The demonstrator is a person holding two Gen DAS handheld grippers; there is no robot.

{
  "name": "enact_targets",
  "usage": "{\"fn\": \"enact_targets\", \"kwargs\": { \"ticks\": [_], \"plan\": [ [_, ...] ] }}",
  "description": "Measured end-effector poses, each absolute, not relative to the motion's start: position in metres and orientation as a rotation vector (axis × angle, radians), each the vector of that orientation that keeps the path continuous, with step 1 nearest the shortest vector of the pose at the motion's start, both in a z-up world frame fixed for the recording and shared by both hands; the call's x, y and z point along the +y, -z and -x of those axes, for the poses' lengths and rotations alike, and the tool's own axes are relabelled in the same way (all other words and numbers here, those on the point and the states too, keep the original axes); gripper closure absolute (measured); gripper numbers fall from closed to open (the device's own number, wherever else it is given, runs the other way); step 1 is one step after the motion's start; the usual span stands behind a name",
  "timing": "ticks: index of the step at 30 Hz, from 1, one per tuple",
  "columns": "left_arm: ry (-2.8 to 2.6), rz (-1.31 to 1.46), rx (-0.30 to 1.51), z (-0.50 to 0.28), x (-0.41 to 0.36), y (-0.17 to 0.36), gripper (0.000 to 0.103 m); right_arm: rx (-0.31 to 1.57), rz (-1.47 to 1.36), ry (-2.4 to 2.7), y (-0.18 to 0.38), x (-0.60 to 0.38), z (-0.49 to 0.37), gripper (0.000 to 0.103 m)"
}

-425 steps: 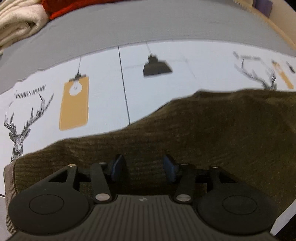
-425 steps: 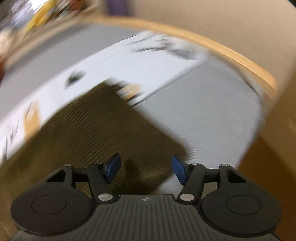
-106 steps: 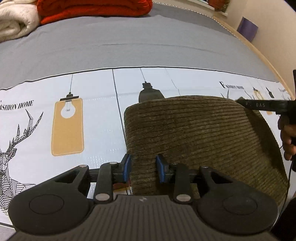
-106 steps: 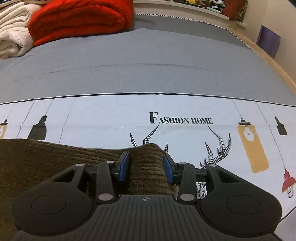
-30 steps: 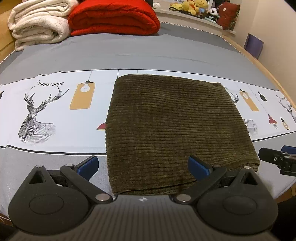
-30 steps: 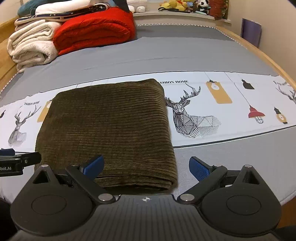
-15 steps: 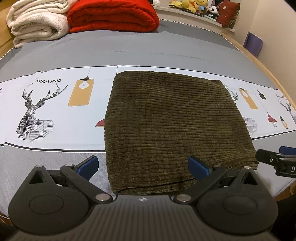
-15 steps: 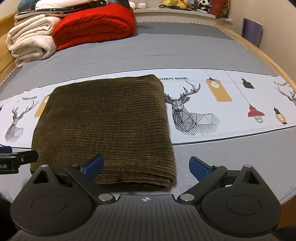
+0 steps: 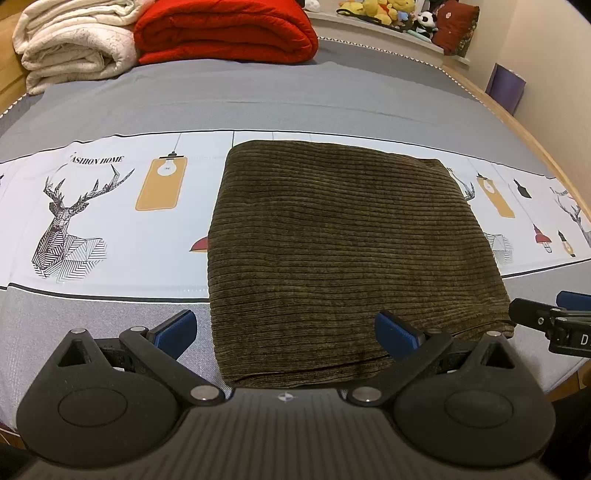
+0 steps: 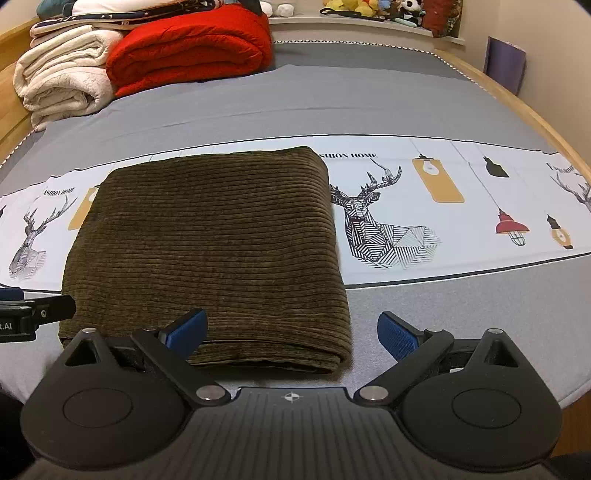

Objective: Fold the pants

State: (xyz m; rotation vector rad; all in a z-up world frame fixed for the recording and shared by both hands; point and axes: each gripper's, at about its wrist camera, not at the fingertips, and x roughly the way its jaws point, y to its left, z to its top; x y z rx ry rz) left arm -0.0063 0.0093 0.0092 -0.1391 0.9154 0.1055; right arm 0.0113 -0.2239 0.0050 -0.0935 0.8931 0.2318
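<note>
Grey bedding filled most of both views, with a white printed band of deer and lamps running across it; the band's ends ran out of frame on both sides, and its lettering was partly covered by cloth. At the far end a folded red blanket lay touching a cream one, whose left part was cut off in the left wrist view. Beyond them, small soft toys sat on a shelf, too small to tell apart.

Olive corduroy pants lay folded into a thick, squarish stack on the printed band, their near edge reaching onto the grey strip at the bed's front. How many layers were in the fold could not be told, and whatever print lay beneath was hidden.

Nearest the cameras, the left gripper hovered at the stack's near edge, its blue pads spread wide and holding nothing; its right pad overlapped the cloth in view, though contact could not be judged. The right gripper was likewise wide apart and empty, at the stack's near right corner. Each gripper showed only as a black tip at the other view's margin.
</note>
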Motion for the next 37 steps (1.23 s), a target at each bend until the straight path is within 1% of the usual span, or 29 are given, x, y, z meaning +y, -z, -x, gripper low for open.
{"fn": "enact_targets", "kwargs": {
  "ticks": [37],
  "plan": [
    [-0.067,0.128,0.91,0.0077,0.0066,-0.0076,0.0,0.913,0.109,-0.238,0.0026,-0.2182,-0.0136,0.005]
  ]
}}
